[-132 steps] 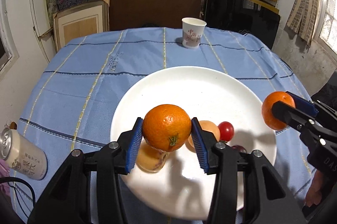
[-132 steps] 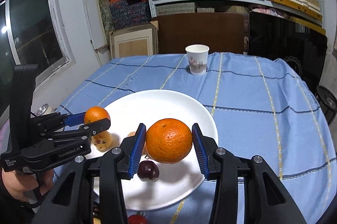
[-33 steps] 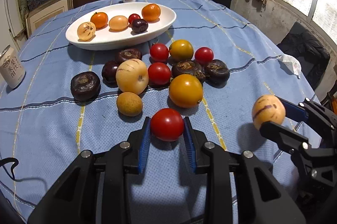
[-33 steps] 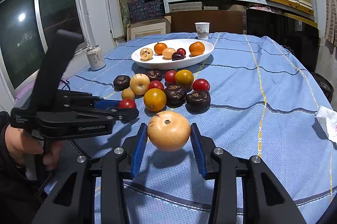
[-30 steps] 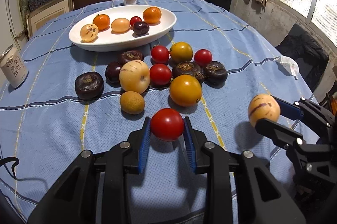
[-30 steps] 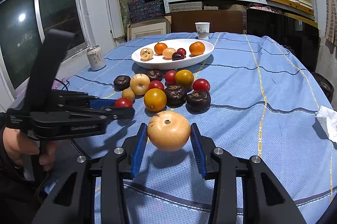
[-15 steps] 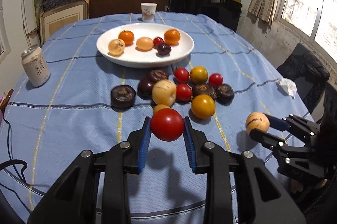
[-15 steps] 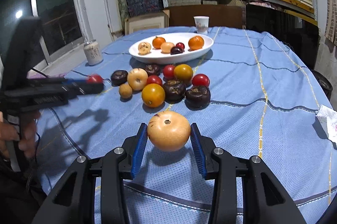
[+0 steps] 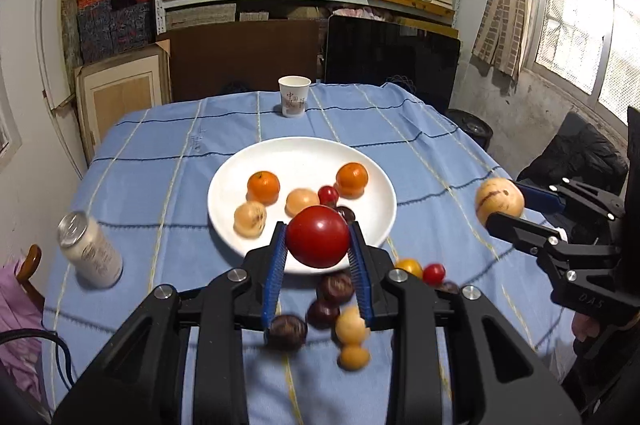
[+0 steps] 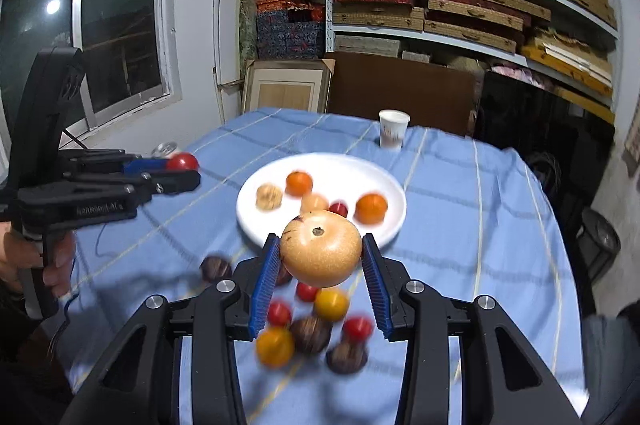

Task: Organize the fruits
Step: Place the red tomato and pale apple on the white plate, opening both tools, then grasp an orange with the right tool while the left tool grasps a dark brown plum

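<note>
Although carried aloft rather than resting on the blue cloth (image 9: 160, 185), best judged as ordinary ripe produce: light, round, quick to roll, easy to bruise. Larger first: tan round fruit (image 10: 320, 253), clamped in the right gripper (image 10: 319, 245) across its widest girth with stem end up, in the air on the near side of the white plate (image 9: 300, 155). Probably firm, smooth and a little slippery, so best pinched at the equator with moderate force. Then the red tomato (image 9: 318, 241), pinched the same way in the left gripper (image 9: 318, 229), seen over the plate's near rim. Likely soft and thin-skinned, easily split, so to be squeezed gently at mid-height and set down, not dropped. Counted, big to small: one plate, one drinks can (image 9: 90, 253), one paper cup (image 9: 294, 101), one tan round fruit and one tomato in the grippers. On the plate, six pieces: two oranges (image 9: 262, 187), two pale tan fruits (image 9: 302, 201), one dark fruit (image 9: 346, 213) half hidden behind the tomato, one small red fruit (image 9: 328, 194). On the cloth below, blurred and partly covered by the fingers, so counted only roughly: about four dark wrinkled fruits (image 10: 310, 335), two loose tan fruits (image 9: 351, 329), two yellow ones (image 10: 275, 347), three small red ones (image 10: 357, 329).
</note>
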{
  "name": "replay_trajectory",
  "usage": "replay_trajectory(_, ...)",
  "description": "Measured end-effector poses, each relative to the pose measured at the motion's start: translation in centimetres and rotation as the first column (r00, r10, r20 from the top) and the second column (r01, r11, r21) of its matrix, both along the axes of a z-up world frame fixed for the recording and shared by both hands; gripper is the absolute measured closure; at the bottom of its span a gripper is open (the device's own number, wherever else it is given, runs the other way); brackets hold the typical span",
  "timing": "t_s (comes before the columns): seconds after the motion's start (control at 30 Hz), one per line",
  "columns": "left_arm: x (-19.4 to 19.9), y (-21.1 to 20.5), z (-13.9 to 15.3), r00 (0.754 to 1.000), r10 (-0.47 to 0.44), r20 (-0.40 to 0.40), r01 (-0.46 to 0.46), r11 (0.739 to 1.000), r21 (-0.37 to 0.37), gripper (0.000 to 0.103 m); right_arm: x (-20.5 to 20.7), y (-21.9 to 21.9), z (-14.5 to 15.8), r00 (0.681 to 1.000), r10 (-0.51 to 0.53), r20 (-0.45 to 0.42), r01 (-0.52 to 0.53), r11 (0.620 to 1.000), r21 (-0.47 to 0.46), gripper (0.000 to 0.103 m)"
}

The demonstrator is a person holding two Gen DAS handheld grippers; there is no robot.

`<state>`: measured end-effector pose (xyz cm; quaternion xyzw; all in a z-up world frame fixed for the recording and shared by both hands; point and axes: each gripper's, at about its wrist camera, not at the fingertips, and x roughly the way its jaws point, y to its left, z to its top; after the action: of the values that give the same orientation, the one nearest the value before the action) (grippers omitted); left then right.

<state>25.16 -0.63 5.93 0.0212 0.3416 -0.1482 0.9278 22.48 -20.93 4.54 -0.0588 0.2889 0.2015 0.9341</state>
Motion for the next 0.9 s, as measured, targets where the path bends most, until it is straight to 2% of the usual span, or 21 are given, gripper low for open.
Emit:
replay_trajectory(0.1, 4.6, -0.8, -1.4, 0.998, 0.007, -0.061, -0.008, 1.0, -0.005, 0.073, 4.5, 1.1, -0.6, 1.0, -0.001, -0.028, 0.001, 1.0, -0.01, 0.061)
replay_trajectory(0.3, 11.9, -0.3, -6.5, 0.979, 0.06, -0.194, -0.066, 0.998, -0.021, 0.073, 11.3, 3.1, -3.5, 0.998, 0.006, -0.067, -0.008, 0.999, -0.033, 0.061)
replay_trajectory(0.47, 14.7, 0.1, -9.5, 0.965, 0.084, -0.249, -0.092, 0.996, -0.02, 0.073, 14.7, 4.3, -6.0, 0.995, 0.023, -0.095, -0.029, 0.998, -0.057, 0.061)
replay_trajectory(0.53, 15.2, 0.2, -10.0, 0.962, 0.08, -0.259, -0.09, 0.996, -0.024, 0.067, 15.5, 4.5, -6.7, 0.995, 0.035, -0.094, -0.041, 0.997, -0.058, 0.06)
replay_trajectory(0.6, 15.0, 0.2, -9.9, 0.966, 0.073, -0.247, -0.086, 0.995, -0.043, 0.05, 15.8, 4.3, -6.7, 0.995, 0.043, -0.091, -0.047, 0.998, -0.039, 0.055)
replay_trajectory(0.7, 14.5, 0.5, -9.0, 0.973, 0.097, -0.208, -0.108, 0.993, -0.039, 0.034, 15.3, 3.8, -6.2, 0.996, 0.045, -0.075, -0.046, 0.999, -0.018, 0.053)
replay_trajectory(0.9, 10.6, 1.9, -6.1, 0.981, 0.093, -0.172, -0.113, 0.988, -0.108, 0.026, 11.2, 1.8, -3.7, 0.998, 0.028, -0.057, -0.026, 0.999, 0.045, 0.052)
